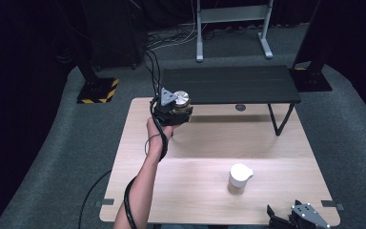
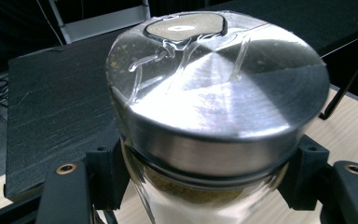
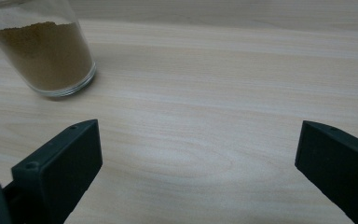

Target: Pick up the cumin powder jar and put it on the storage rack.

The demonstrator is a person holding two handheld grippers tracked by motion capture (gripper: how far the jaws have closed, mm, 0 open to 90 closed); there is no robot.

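Holding: the left gripper (image 1: 174, 112) is clamped on a jar with a metal lid (image 2: 214, 93), lifted above the far left part of the wooden table (image 1: 276, 157).
Landmark: the black shelf (image 1: 228, 85) standing at the far edge of the table; all places below are told from it.
Held jar place: just in front of the shelf's left end, about level with its top.
Key relation: the shelf top lies straight ahead of the held jar and very near; the jar's long axis looks upright or a little tilted, and the left hand is clearly the nearer one.
Held jar look: clear glass, brushed silver lid with a pouring opening, brownish powder under the lid.
Second jar (image 1: 238, 179): well in front of the shelf, on the near right part of the table; white spouted lid, brown powder inside.
Right gripper (image 1: 298, 217): at the near right edge, far from the shelf, jaws wide apart, nothing between them.
Judgement: placing the jar on the shelf seems probable.
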